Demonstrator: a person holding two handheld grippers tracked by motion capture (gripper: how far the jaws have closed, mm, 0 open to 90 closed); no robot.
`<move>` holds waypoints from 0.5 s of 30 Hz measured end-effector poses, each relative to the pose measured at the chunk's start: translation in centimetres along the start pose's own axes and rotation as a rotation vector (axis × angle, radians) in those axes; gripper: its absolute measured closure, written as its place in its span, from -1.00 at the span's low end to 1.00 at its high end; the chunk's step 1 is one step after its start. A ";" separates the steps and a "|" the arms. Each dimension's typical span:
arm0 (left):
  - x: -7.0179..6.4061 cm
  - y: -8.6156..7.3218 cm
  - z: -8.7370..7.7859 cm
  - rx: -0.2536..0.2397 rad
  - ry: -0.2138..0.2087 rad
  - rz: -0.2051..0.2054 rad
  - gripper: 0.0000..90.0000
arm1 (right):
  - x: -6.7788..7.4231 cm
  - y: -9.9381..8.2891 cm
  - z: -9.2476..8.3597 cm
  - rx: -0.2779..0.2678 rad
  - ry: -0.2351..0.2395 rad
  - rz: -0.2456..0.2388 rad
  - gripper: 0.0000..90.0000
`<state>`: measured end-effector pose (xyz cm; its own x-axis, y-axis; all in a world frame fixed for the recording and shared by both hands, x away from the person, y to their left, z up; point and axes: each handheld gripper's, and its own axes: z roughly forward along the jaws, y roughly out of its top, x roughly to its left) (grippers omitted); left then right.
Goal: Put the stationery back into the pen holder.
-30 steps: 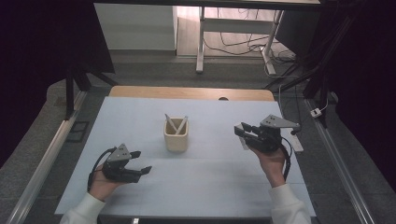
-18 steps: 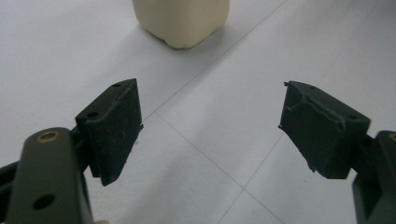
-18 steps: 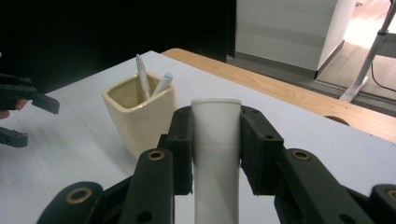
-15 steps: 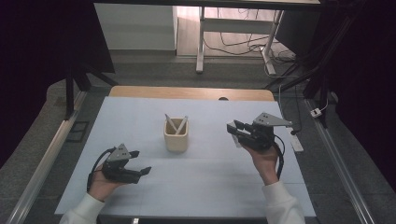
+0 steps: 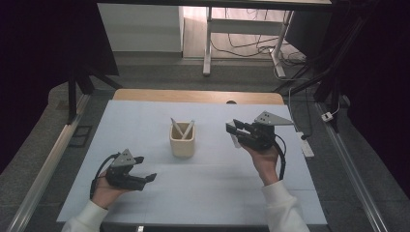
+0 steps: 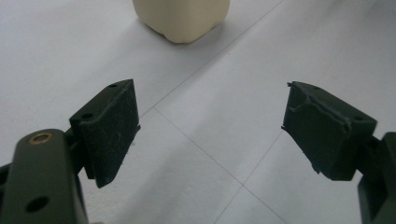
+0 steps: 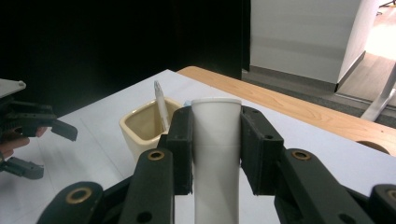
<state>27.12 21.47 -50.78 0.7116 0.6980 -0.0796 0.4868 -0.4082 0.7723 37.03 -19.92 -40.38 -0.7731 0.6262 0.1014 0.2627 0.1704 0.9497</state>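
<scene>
Dark room, grey floor (image 5: 43,130), lit white wall (image 5: 140,26) beyond the table (image 5: 145,116).

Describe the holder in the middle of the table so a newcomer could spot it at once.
On the pale blue table, look midway between the left gripper and the right gripper. There stands a cream square-sided cup with two white pens leaning inside, the one upright thing standing free on the table.

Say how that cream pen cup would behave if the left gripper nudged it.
The cream cup looks squat and square-based, so it would probably slide on the smooth tabletop rather than tip. It looks like ceramic, so likely rigid. The two pens leaning inside might rattle or shift.
</scene>
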 end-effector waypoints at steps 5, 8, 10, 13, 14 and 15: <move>0.0 0.0 0.1 0.003 -0.007 0.002 -0.61 | 0.2 0.2 0.6 -0.012 0.008 0.011 0.48; -0.1 0.0 0.1 0.005 -0.009 0.004 -0.61 | 0.3 0.2 0.8 -0.011 0.013 0.009 0.48; -0.1 0.0 0.1 0.004 -0.008 0.004 -0.61 | 0.4 0.3 0.9 -0.013 0.014 0.011 0.48; -0.1 0.0 0.1 0.007 -0.008 0.005 -0.61 | 0.4 0.4 1.2 -0.020 0.020 0.019 0.48; -0.1 0.0 0.1 0.008 -0.009 0.006 -0.61 | 0.5 0.5 1.3 -0.023 0.022 0.021 0.48; -0.1 0.0 0.2 0.008 -0.009 0.006 -0.61 | 0.5 0.6 1.4 -0.025 0.023 0.022 0.48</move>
<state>27.12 21.31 -50.86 0.7188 0.6905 -0.0807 0.4867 -0.4169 0.7677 37.55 -18.46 -40.19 -0.7803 0.6119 0.1292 0.2657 0.1374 0.9542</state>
